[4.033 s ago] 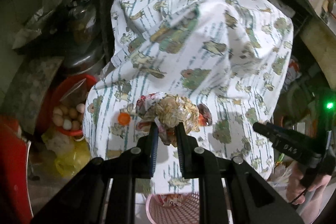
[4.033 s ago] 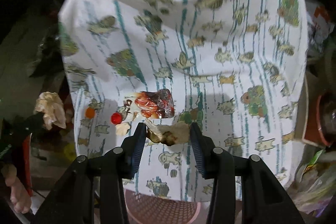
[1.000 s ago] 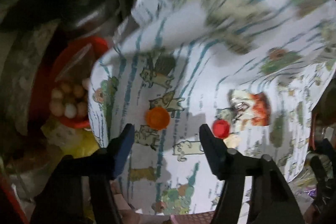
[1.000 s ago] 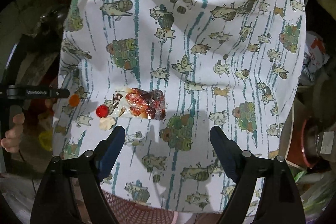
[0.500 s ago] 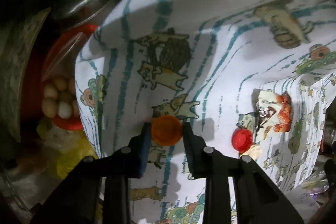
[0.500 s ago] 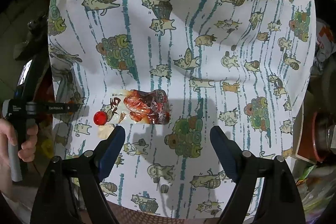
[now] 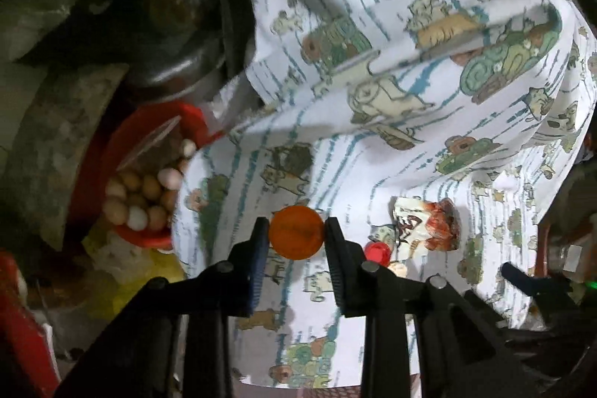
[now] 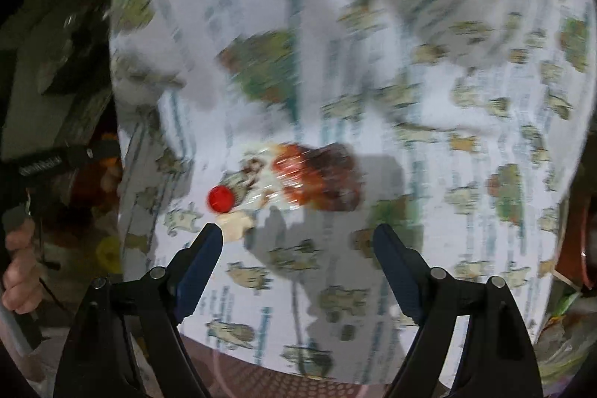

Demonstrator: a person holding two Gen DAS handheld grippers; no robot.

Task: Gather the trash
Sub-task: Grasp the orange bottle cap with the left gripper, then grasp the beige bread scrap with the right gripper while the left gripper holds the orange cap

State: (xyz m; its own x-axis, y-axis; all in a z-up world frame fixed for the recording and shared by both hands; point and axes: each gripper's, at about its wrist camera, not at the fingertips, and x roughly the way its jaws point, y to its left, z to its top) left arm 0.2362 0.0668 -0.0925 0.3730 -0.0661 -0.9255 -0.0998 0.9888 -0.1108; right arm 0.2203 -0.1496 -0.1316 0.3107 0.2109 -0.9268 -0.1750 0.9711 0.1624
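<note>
Orange plastic sits pinched between the fingers of my left gripper (image 7: 296, 237): the orange bottle cap (image 7: 296, 232), held by its rim at a narrow opening, just clear of the cat-print cloth (image 7: 373, 152) that covers the worktop. That piece is as good as collected, I judge, once I carry it to the pink basket (image 8: 238, 379) whose rim shows below the near edge of the cloth.

Using the red bottle cap (image 7: 377, 253) as my landmark, what is left lies close around it. The crumpled snack wrapper (image 7: 425, 224) touches it on the side away from the orange cap, and a small pale scrap (image 8: 234, 225) lies just beside it, toward me. So three pieces remain on the cloth, as far as I can see.

My left gripper points steeply down at the cloth, with the orange cap beside the red one, on the side toward the red bowl of eggs (image 7: 145, 189).

My right gripper (image 8: 298, 241) also points steeply down, its fingers spread wide and holding nothing. One fingertip stands just at the pale scrap, near the red cap; the wrapper lies ahead, between the fingers' lines. The right view is blurred, so finer detail escapes me.
</note>
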